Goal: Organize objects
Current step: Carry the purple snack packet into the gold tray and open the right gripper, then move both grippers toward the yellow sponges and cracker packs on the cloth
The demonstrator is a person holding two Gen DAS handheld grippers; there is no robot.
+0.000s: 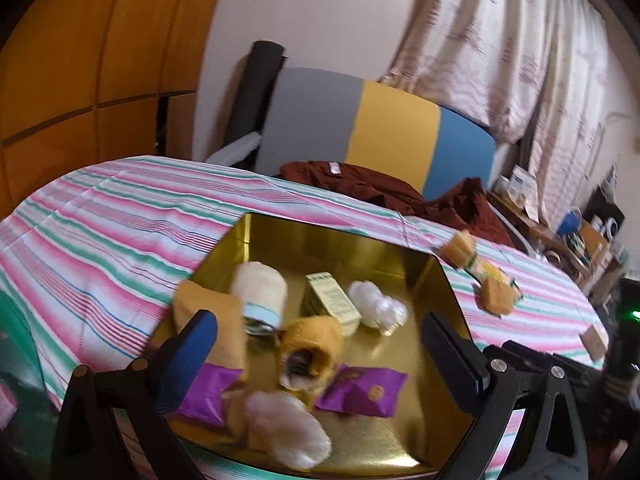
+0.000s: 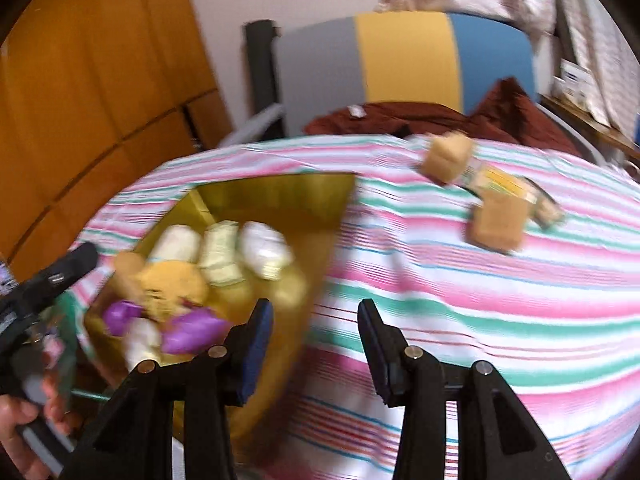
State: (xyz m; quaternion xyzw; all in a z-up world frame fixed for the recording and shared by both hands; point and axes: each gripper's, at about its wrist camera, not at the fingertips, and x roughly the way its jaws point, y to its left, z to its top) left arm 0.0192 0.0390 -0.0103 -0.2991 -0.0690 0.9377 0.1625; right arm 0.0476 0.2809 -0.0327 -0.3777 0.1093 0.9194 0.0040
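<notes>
In the gold tray [image 1: 340, 236], purple packets [image 1: 362, 394] and wrapped snacks; both grippers' fingers apart, empty.

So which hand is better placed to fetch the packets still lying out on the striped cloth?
Probably right: its tongs are empty above the cloth, facing the loose packets. The left tongs hang over the gold tray.

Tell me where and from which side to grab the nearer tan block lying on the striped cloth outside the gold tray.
Probably grip the nearer tan block across its two flat side faces, coming down from above on the near side. It lies alone on the striped cloth, with wrappers crowding its far edge. The right claw is open and empty.
</notes>
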